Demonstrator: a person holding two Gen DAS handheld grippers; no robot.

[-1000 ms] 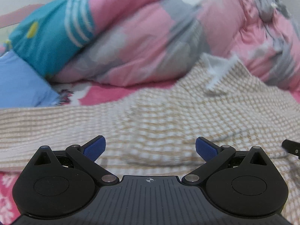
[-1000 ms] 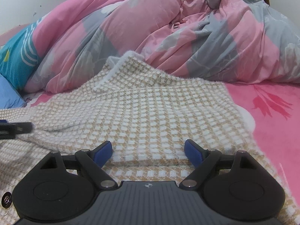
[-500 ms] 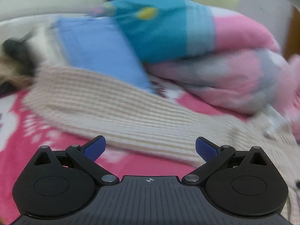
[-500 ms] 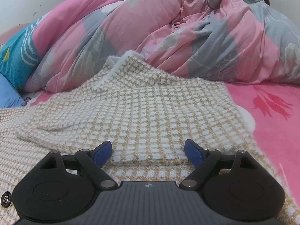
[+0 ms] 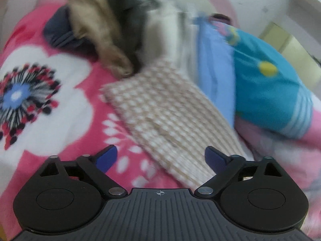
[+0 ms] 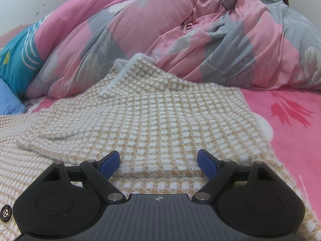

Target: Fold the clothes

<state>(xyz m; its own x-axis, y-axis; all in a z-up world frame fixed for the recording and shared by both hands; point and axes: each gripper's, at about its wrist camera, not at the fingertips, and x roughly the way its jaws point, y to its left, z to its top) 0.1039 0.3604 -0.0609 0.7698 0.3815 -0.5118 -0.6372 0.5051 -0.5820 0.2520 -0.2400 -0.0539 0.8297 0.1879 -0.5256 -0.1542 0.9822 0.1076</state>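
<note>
Blue-padded and spread wide apart, the right gripper (image 6: 158,163) is hovering just above a tan-and-white checked knit sweater (image 6: 152,120), gripping nothing. The sweater is lying across a pink floral bedsheet (image 6: 291,124), with a folded layer resting on its lower part and a black button (image 6: 5,212) showing at the near left edge. Behind it a pink-and-grey duvet (image 6: 210,36) is lying heaped up. The left gripper (image 5: 159,159) is likewise gaping with nothing between its pads, pointing along the sweater's sleeve (image 5: 160,116), which is stretching toward a blurred fur-trimmed dark garment (image 5: 104,36) and a blue pillow (image 5: 216,76).
</note>
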